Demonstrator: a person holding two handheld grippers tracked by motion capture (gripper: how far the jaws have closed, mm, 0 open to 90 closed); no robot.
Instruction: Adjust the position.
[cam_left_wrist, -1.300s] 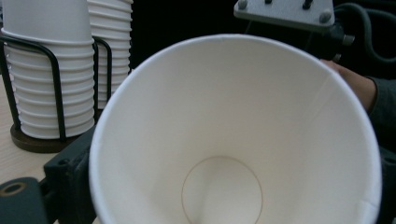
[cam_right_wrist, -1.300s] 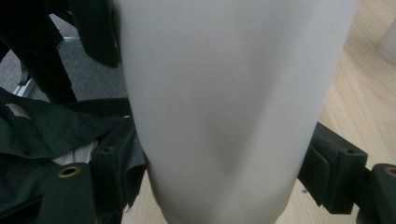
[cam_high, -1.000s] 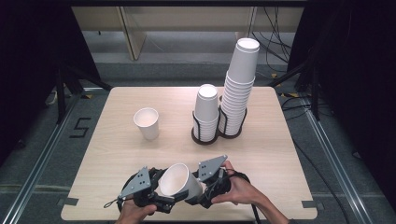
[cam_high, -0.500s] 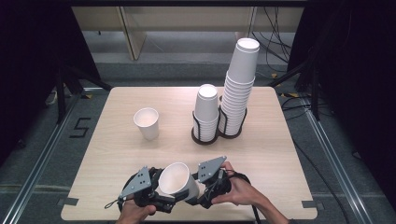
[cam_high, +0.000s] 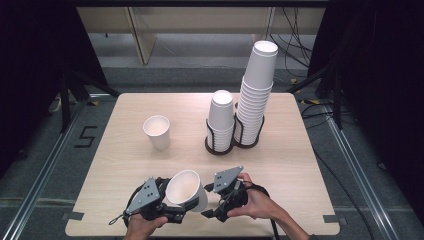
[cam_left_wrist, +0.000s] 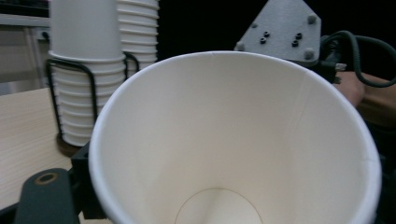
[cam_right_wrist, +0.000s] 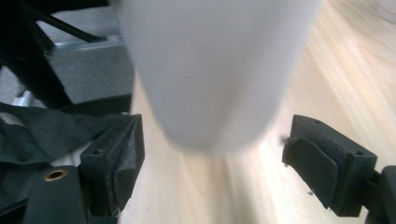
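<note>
A white paper cup (cam_high: 185, 190) is held tilted near the table's front edge, its mouth turned up and to the left. My left gripper (cam_high: 172, 212) is shut on its wall, and its jaws have just been closing with the cup between them. In the left gripper view the cup's open mouth (cam_left_wrist: 233, 140) faces the camera. My right gripper (cam_high: 209, 212) is open. In the right gripper view its two pads (cam_right_wrist: 116, 158) stand wide on either side of the cup's blurred base (cam_right_wrist: 210, 70), not touching it.
A single cup (cam_high: 157, 131) stands upright on the left middle of the wooden table (cam_high: 125, 165). A short stack of cups (cam_high: 221, 120) and a tall stack (cam_high: 256, 95) sit in black wire holders at the back right. Dark floor surrounds the table.
</note>
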